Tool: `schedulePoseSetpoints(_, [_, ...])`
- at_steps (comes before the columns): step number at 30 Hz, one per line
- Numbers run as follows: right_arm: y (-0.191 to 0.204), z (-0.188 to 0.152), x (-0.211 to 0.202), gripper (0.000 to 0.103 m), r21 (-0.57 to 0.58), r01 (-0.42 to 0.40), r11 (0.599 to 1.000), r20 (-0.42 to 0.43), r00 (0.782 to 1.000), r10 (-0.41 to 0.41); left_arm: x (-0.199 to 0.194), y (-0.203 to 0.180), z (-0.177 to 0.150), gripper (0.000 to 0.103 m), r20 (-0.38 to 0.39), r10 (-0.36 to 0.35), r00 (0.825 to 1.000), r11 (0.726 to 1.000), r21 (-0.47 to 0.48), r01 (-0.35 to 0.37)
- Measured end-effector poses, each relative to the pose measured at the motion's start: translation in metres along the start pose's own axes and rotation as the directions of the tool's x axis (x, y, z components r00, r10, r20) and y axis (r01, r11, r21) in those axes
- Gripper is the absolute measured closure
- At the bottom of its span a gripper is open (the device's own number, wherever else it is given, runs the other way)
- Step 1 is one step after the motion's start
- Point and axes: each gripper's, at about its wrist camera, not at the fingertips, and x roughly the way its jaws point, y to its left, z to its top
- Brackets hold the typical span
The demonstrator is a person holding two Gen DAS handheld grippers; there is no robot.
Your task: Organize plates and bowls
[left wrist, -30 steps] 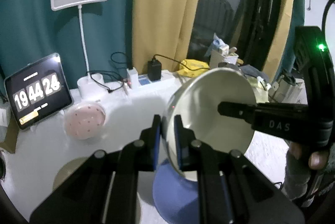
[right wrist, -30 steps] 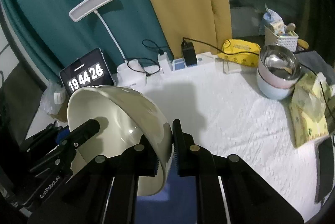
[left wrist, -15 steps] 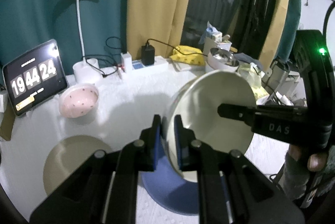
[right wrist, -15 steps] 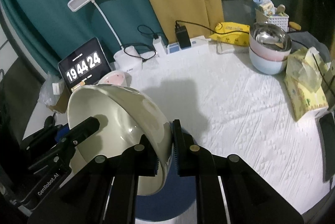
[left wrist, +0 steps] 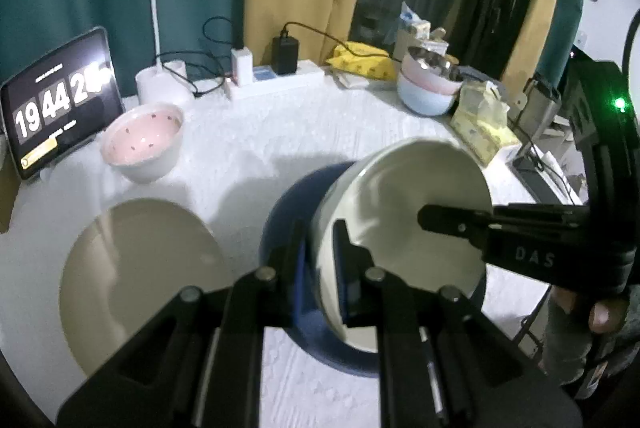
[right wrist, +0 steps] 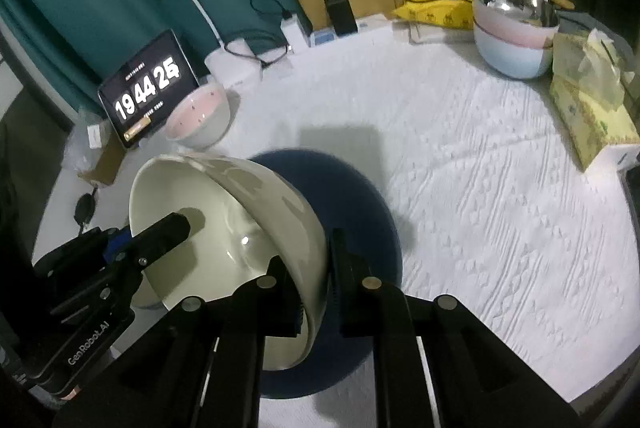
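Glossy cream ceramic bowl (left wrist: 404, 252), tilted on edge above round dark-blue plate (right wrist: 352, 196), apparently for setting down there. Pinched at opposite rims: left gripper (left wrist: 320, 268) clamped on one wall, right gripper (right wrist: 320, 284) clamped on the other, sharing the weight. Beside it on white-clothed counter (right wrist: 480, 164): flat beige plate (left wrist: 140, 280), pink-lined speckled bowl (left wrist: 144, 136). Readable: "DAS", "GenRobot.AI", clock tablet (right wrist: 148, 88) "19 44 25".

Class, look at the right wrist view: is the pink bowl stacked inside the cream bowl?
No: the pink bowl stands alone by the clock, apart from the cream bowl.
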Motion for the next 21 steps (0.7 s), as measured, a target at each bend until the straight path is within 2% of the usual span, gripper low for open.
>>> schedulePoseSetpoints(11, [0.004,-0.006,0.02,0.091,-0.034,0.034,0.999,-0.1,0.994,-0.037,0.017,0.002,-0.014,0.091,-0.059,0.023,0.998,1.0,0.02,-0.022])
schedulePoseSetpoints(21, [0.01,0.002,0.026,0.091,-0.119,0.082,0.99,-0.128,0.987,-0.097,0.029,0.003,-0.017,0.089,-0.112,0.002,0.994,1.0,0.019,0.001])
